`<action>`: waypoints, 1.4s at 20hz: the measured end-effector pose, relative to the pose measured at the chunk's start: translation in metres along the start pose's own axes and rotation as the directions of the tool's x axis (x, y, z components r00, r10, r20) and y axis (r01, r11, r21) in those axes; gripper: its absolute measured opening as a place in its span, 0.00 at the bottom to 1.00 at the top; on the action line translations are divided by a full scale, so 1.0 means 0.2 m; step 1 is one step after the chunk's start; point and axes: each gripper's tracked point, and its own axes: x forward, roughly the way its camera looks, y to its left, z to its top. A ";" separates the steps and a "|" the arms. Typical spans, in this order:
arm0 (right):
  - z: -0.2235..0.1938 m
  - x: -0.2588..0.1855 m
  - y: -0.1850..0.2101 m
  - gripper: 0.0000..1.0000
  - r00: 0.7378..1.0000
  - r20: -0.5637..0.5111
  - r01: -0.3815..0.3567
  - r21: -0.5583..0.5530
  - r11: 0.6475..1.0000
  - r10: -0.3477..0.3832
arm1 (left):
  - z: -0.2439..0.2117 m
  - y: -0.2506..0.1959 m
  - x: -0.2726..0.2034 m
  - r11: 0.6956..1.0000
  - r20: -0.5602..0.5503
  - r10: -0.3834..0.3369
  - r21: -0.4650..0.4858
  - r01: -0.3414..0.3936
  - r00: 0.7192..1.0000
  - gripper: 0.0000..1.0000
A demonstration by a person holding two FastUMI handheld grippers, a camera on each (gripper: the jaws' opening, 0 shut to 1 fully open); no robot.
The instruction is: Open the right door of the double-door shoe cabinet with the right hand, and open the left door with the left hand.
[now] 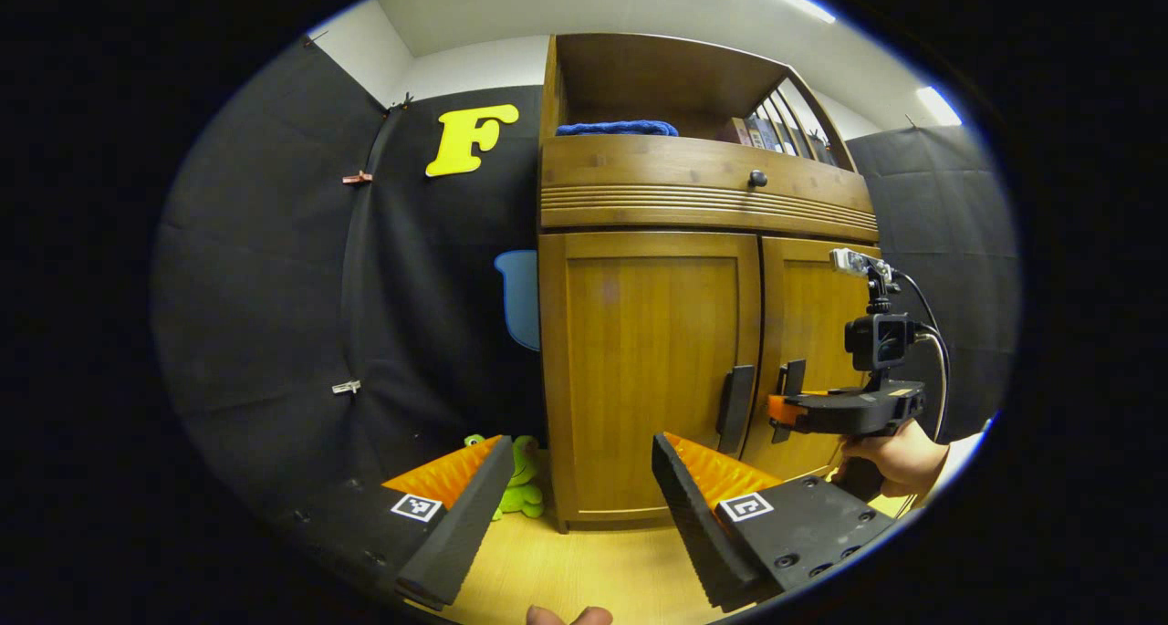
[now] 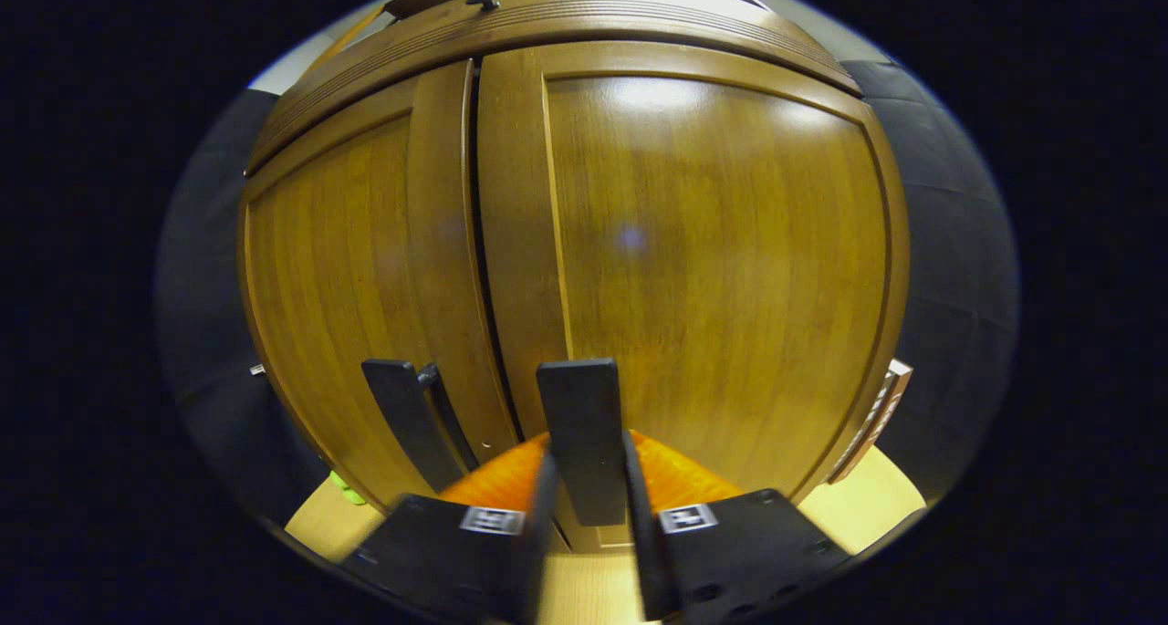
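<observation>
Right claw (image 2: 589,479): clamping the right door's handle (image 2: 581,438), door sitting closed.
Left claw (image 1: 575,506): hanging released, well short of the left handle (image 1: 735,409).
Risk: pulling crookedly, fingers slipping off.

The left gripper view is looking from farther back and low near the floor (image 1: 566,561), facing the shoe cabinet (image 1: 703,196) slightly from its left and taking in its open shelf, both doors and the booth wall. The right gripper view is sitting very near the doors, facing them squarely at handle height. Both views are sharing the two door handles, the left door handle (image 1: 735,409) (image 2: 411,420) and the right door handle (image 1: 790,383) (image 2: 584,438).
</observation>
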 end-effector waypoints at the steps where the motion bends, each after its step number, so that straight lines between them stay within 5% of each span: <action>1: -0.01 0.01 -0.01 0.36 1.000 -0.003 0.010 -0.014 1.000 -0.010 | 0.00 0.01 0.00 1.000 0.000 0.005 -0.002 -0.005 1.000 0.92; 4: 0.00 -0.03 0.00 0.25 1.000 -0.004 0.006 -0.024 1.000 -0.007 | 0.02 0.01 -0.03 1.000 0.003 0.015 -0.005 -0.015 1.000 0.92; 21: -0.08 -0.64 -0.25 0.25 0.980 -0.044 -0.195 -0.025 0.980 0.194 | 0.13 -0.46 -0.11 0.999 0.037 0.038 -0.014 -0.037 0.999 0.95; 28: -0.10 -0.82 -0.41 0.25 0.974 -0.066 -0.220 -0.061 0.974 0.216 | 0.18 -0.62 -0.07 0.999 0.045 0.037 -0.017 -0.036 0.998 0.94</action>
